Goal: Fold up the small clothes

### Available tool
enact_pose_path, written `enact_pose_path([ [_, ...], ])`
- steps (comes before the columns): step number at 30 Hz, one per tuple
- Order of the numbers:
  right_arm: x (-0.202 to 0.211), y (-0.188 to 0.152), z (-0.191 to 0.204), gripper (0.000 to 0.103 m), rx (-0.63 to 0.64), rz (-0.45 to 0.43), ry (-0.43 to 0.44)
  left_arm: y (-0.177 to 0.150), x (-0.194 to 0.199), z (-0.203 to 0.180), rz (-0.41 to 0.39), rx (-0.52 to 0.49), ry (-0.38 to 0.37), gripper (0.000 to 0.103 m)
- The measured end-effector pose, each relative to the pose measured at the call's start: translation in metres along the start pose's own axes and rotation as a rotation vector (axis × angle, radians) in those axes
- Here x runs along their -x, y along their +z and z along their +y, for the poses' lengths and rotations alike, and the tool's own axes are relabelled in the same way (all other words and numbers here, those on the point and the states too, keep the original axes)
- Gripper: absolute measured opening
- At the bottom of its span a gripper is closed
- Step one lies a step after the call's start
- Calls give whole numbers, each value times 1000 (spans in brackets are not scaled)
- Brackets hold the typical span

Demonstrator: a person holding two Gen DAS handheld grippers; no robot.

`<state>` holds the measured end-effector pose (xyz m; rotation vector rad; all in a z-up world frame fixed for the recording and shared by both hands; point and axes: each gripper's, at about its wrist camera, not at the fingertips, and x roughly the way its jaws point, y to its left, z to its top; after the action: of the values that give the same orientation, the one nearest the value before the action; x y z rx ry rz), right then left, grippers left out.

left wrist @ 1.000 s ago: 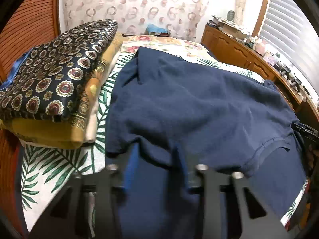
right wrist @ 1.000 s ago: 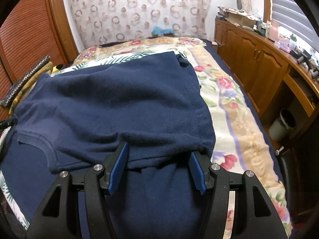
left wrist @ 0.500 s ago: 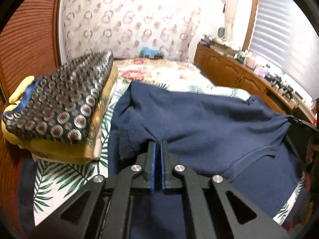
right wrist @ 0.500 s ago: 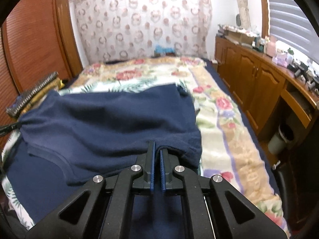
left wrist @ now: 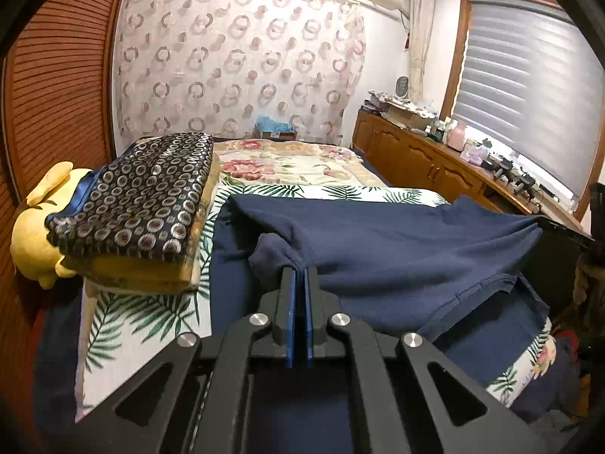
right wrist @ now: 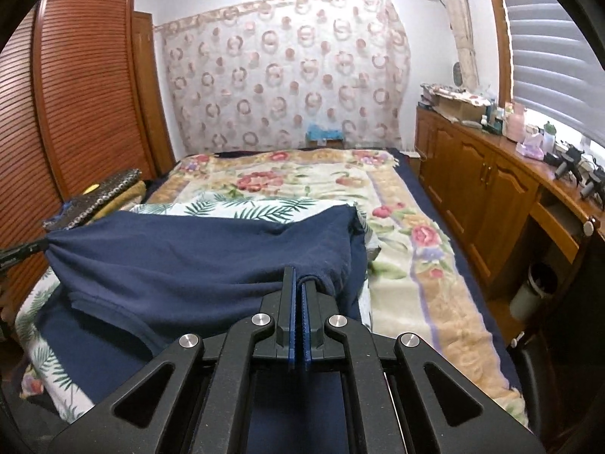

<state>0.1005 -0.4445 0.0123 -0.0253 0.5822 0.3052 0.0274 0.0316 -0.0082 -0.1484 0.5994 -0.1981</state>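
A navy blue garment [left wrist: 378, 249] lies spread across the bed, its near edge lifted off the bedding. My left gripper [left wrist: 298, 270] is shut on the garment's near left corner, where the cloth bunches at the blue pads. My right gripper [right wrist: 299, 276] is shut on the near right corner of the same navy garment [right wrist: 196, 257]. The cloth hangs stretched between the two grips. In the right wrist view the left gripper's tip [right wrist: 22, 251] shows at the far left edge, pinching the cloth. The garment's lower layer stays flat on the bed.
A folded stack of patterned dark and yellow cloth [left wrist: 140, 204] with a yellow plush toy [left wrist: 34, 242] sits at the bed's left. The floral blanket [right wrist: 302, 181] covers the far bed. A wooden cabinet [right wrist: 484, 189] runs along the right, a louvred wardrobe [right wrist: 75, 94] on the left.
Both grippers went from open around the garment's near edge to shut on it, then rose, lifting the edge off the bed. Both views tilted up toward the far wall.
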Motion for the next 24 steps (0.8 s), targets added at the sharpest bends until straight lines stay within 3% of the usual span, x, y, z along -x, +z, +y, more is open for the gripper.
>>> enact_pose_path([
  [9, 38, -13, 9, 0, 8, -23, 13, -14, 23, -5, -21, 6, 7, 2],
  [14, 51, -22, 16, 0, 24, -6, 9, -29, 26, -7, 6, -2, 44, 2],
  [19, 30, -52, 13, 0, 10, 113, -23, -51, 9, -1, 95, 4, 52, 5],
  [24, 15, -69, 14, 16, 18, 188, -62, -59, 15, -3, 101, -8, 69, 14],
])
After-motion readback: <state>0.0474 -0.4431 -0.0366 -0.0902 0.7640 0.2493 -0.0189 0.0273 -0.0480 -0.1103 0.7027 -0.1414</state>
